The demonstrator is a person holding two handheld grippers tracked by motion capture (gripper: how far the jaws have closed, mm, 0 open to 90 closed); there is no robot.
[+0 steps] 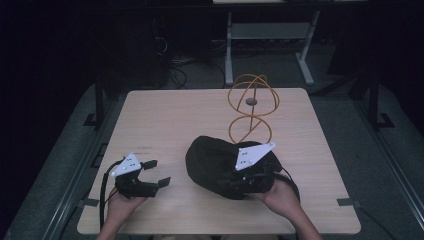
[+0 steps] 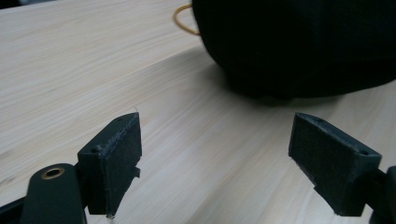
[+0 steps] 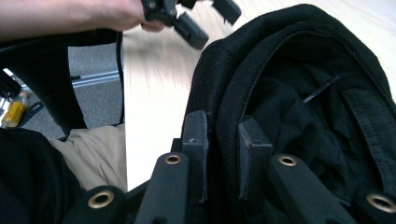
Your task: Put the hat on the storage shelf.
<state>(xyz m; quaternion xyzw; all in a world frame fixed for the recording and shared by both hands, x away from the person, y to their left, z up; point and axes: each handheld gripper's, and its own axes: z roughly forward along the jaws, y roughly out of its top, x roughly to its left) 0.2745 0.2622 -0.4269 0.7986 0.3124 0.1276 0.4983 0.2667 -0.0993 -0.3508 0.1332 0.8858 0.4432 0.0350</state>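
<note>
Right gripper (image 3: 219,154) is clamped on the cap's (image 1: 215,160) rim, left gripper (image 1: 156,172) gaping empty nearby, so the cap's grabbed but nowhere near the wire stand (image 1: 251,107) yet.

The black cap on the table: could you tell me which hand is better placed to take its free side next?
Left, probably. The left gripper is open and empty, pointing at the cap with bare table between them. The right gripper is shut on the cap's edge, so it is occupied.
</note>
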